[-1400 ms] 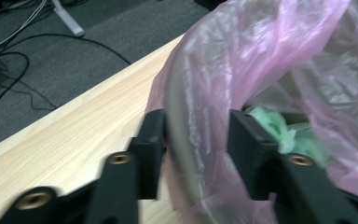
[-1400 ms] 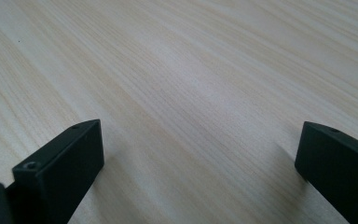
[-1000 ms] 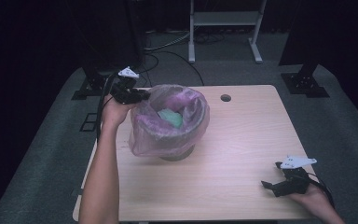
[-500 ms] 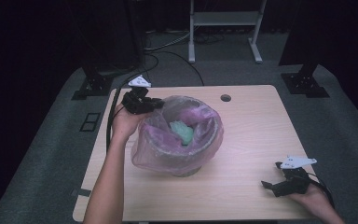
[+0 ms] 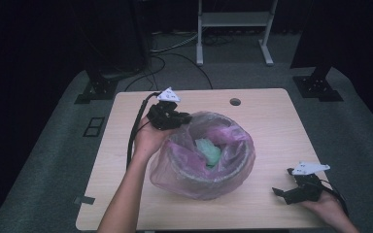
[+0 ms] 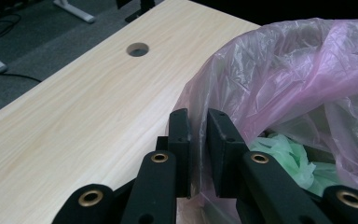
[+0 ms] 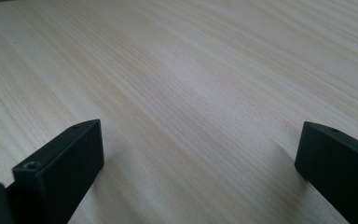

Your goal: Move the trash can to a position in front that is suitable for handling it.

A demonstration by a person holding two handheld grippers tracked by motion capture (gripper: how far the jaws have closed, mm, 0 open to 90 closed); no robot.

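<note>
A small bin lined with a thin pink plastic bag (image 5: 201,165) stands near the middle of the wooden table (image 5: 267,121). Crumpled green paper (image 5: 209,151) lies inside it. My left gripper (image 5: 182,118) is at the bag's far-left rim, shut on the pink film. In the left gripper view the bag's edge (image 6: 199,135) runs down between the two nearly closed jaws of my left gripper (image 6: 198,123), with green paper (image 6: 284,154) behind. My right gripper (image 5: 281,193) rests open on the table near the front right corner. In the right gripper view my right gripper (image 7: 198,149) has bare wood between its jaws.
A round cable hole (image 5: 235,102) sits at the table's far edge. The left gripper's cable (image 5: 135,131) trails along the forearm. Stand feet (image 5: 97,90) and a white frame (image 5: 233,22) stand on the grey floor behind the table.
My left gripper has pulled the bag and bin to the right and toward the table's front. The right gripper has stayed where it was.
</note>
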